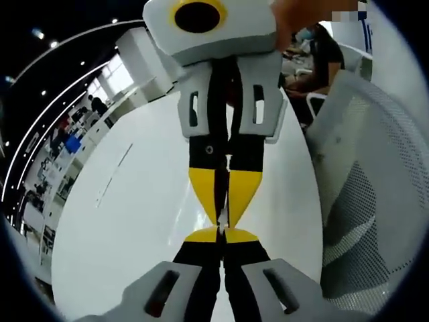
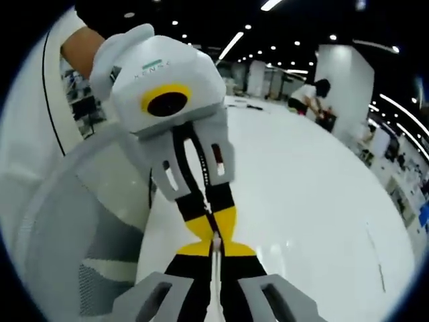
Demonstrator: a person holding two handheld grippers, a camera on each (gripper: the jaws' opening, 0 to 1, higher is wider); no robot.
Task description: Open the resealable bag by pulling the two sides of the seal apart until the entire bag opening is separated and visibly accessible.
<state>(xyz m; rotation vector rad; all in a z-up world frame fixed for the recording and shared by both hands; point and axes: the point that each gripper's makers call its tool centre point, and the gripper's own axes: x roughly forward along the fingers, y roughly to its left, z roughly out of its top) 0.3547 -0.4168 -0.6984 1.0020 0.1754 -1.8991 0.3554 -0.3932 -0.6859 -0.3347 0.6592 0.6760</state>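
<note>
White table [image 1: 134, 221]: the largest surface, glossy and round-edged, spreading out beneath and behind both tongs in the left gripper view. It also runs away to the right of the meeting tips in the right gripper view.

Mesh chair [image 1: 375, 201]: a white perforated backrest standing to the right of the tongs in the left gripper view. In the right gripper view it curves up on their left.

Background: an open hall with ceiling lights. A seated person [image 1: 315, 60] is beyond the far tong, and a bending person [image 2: 315, 94] is at the table's far edge.

Right gripper [image 1: 222, 213]: enters from the top of the left gripper view, with grey body, black arms and yellow tips. Its 2 jaws are pressed together on a thin pale strip. A hand [image 1: 295, 20] holds its body.

Left gripper [image 1: 221, 233]: rises from the bottom of its own view and meets the right one tip to tip. Its 2 jaws are likewise drawn close, nipping the same strip. In the right gripper view it descends from the upper left, held by a white-clad hand [image 2: 100, 54].

Resealable bag [image 2: 216, 265]: seen edge-on as a narrow whitish line. It is clamped between the 2 pairs of yellow tips and runs down between the right tong's black arms. Its opening cannot be made out.
</note>
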